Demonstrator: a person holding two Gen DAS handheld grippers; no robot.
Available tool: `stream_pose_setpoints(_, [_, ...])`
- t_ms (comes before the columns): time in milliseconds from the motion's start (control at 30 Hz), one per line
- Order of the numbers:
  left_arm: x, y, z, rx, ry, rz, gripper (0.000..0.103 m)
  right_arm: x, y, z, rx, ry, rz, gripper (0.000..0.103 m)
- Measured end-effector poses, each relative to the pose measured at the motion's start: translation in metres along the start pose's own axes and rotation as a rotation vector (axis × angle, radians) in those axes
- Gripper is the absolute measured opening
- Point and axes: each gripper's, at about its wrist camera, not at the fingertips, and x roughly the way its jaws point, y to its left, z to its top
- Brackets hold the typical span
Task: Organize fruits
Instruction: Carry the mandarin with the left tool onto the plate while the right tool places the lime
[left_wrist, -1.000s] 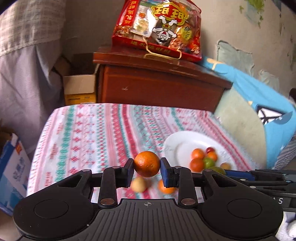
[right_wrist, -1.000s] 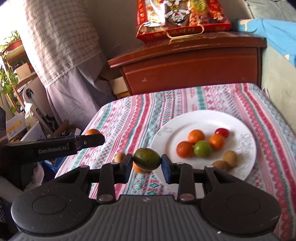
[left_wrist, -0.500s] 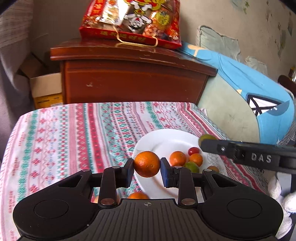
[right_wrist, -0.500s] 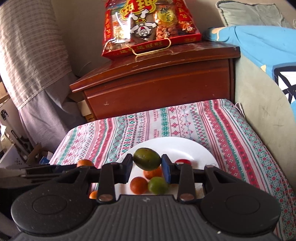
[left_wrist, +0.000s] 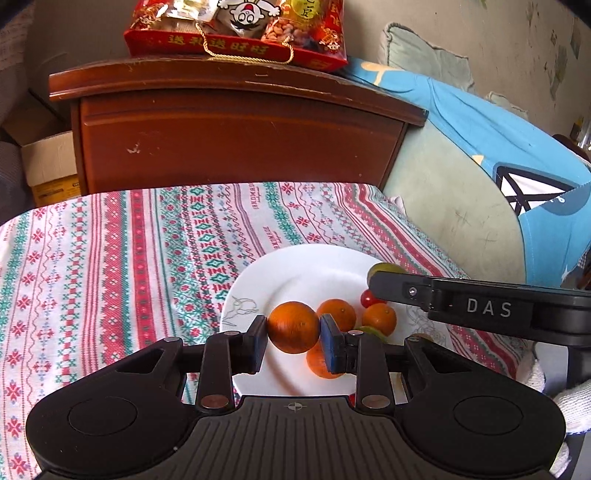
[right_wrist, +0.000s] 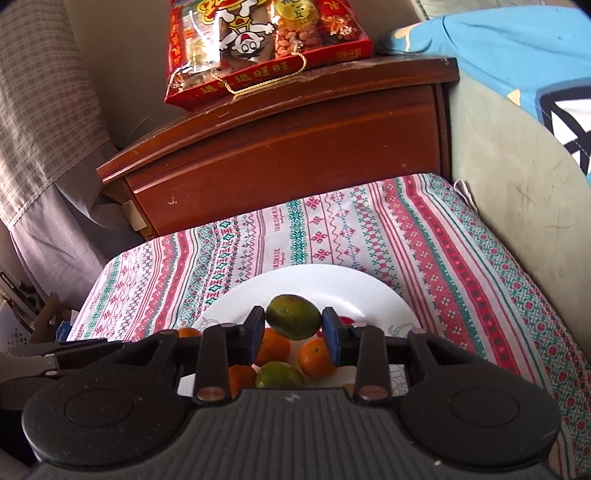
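Two handheld grippers hovered over a white plate (left_wrist: 258, 273) of fruit on a table covered with a red, green and white patterned cloth (left_wrist: 110, 258). The left gripper (left_wrist: 293, 328) was closed on an orange (left_wrist: 293, 326), which sat squarely between its two pads, pinched on both sides and lifted clear above the near left part of the plate. The right gripper (right_wrist: 293, 325) was closed on a green fruit (right_wrist: 293, 315), also centred between its pads, and held above the near half of the plate. In the left view the right gripper came in from the right, its finger reaching over the plate's right side with the green fruit showing at its tip. On the plate lay several small oranges (left_wrist: 338, 314), a green fruit (right_wrist: 279, 374) and a small red fruit (left_wrist: 368, 298), clustered toward the near right side; the far half of the plate was bare. The plate sat toward the near right part of the tabletop. Past the table's far edge stood a dark wooden cabinet (left_wrist: 236, 136) with a red snack bag (left_wrist: 236, 33) on top. A white-gloved hand (left_wrist: 569, 402) showed at the right edge of the left view.
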Motion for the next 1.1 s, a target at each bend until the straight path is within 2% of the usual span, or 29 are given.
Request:
stream_pose_setpoints(200, [-0.004,0.0,0.004,-0.013,-0.015,0.0,0.037,-0.003,0.0,0.003,0.014,-0.012,0.007,0.036])
stream_pose_setpoints(267, [-0.009,0.001,0.008,-0.019,-0.028,0.011,0.044,-0.004,0.0,0.005,0.017,-0.017,0.01,0.036])
stream_pose_setpoints(433, [-0.031,0.012,0.021,-0.062,-0.058,0.033,0.049,-0.009,0.005,0.007,0.009,-0.026,0.028,0.037])
stream_pose_setpoints(767, [-0.08,0.041,0.027,-0.097,-0.143,0.116,0.049,-0.02,0.032,-0.002,-0.057,-0.02,0.088,0.037])
stream_pose_setpoints(1100, [-0.102,0.059,-0.001,-0.172,-0.103,0.177,0.049,-0.026,0.064,-0.028,-0.137,0.022,0.162,0.037])
